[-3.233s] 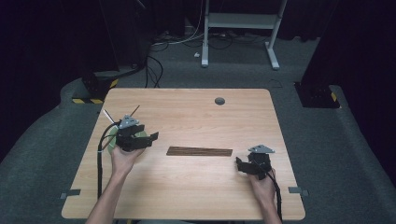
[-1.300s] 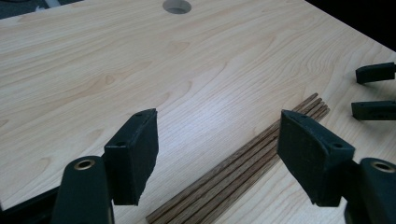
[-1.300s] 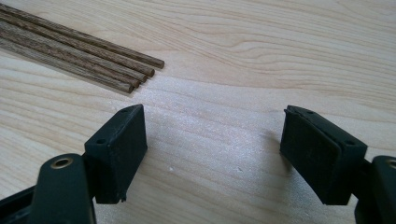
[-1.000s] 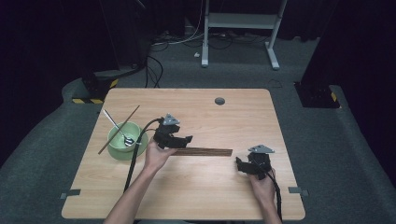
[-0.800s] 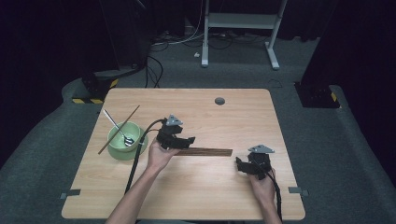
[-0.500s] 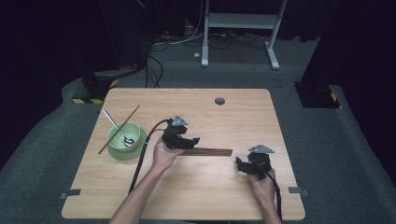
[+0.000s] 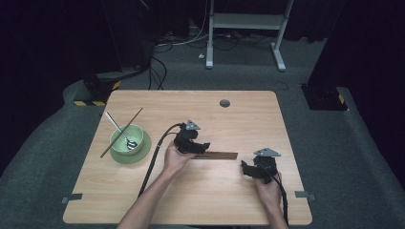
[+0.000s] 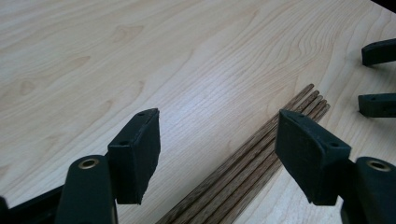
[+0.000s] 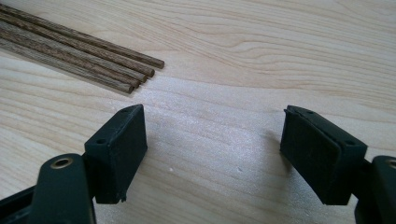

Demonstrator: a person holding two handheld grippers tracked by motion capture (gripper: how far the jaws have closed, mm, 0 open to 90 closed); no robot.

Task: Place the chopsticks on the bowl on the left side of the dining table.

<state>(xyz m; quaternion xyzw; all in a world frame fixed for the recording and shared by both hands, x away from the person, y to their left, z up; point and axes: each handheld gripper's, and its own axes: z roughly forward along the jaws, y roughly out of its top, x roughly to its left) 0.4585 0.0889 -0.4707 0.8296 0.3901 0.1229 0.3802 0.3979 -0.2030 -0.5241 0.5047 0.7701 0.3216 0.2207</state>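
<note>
The bench point(image 7: 248, 191) is a flat top of pale wood with wavy grain lines and round corners. Near its far edge sits a small dark round hole point(image 7: 224, 103).

In the middle of the high view lies a bunch of chopsticks point(image 7: 217, 155). They are thin, straight, dark brown wooden sticks, lying flat and side by side, touching each other. In the left gripper view they run from the bottom middle up to the right point(image 8: 261, 154), and you can see fine lines in the wood and blunt cut ends. In the right gripper view their ends show in the upper left point(image 9: 93, 53).

The left gripper point(image 7: 199, 147) is black and blocky, with a grey three-cornered plate on top and a black cable. It is at the left end of the sticks. Its fingers point(image 8: 135, 154) are flat black pads with small holes. They are wide apart, though they have just been closing a little, and the sticks lie between them, not squeezed.

The right gripper point(image 7: 246, 170) is near the right end of the sticks. Its fingers point(image 9: 119, 149) are also apart, with bare wood between them.

At the left of the high view, a round green bowl point(image 7: 125, 140) sits on a green plate point(image 7: 143, 151). A shiny spoon point(image 7: 119, 130) and one more brown stick point(image 7: 122, 132) lean in it.
</note>
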